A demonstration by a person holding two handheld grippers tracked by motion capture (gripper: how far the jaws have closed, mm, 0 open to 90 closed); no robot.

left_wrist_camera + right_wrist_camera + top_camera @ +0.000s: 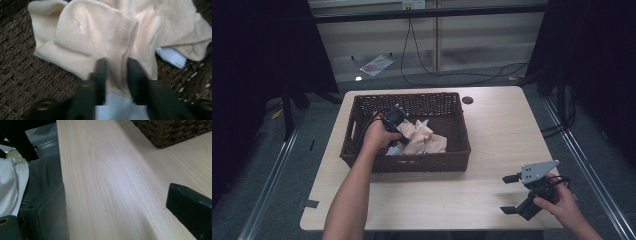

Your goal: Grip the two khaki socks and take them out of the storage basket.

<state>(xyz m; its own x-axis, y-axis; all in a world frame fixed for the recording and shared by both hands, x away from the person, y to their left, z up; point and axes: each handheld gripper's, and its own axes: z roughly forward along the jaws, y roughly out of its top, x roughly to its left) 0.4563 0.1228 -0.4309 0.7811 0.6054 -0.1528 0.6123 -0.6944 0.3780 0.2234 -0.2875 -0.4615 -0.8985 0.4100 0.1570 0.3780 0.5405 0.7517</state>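
Left hand-held gripper (117, 65) pinches ribbed cream sock (100, 37) inside woven basket (362, 107); right hand-held gripper (510, 194) gapes.

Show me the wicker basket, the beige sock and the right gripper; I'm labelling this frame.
wicker basket (422, 163): high view, its near wall.
beige sock (95, 32): left gripper view, the ribbed cuff above the jaws.
right gripper (510, 194): high view, midway between its open jaws.

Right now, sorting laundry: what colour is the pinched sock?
Cream sock; the left gripper view shows it best.
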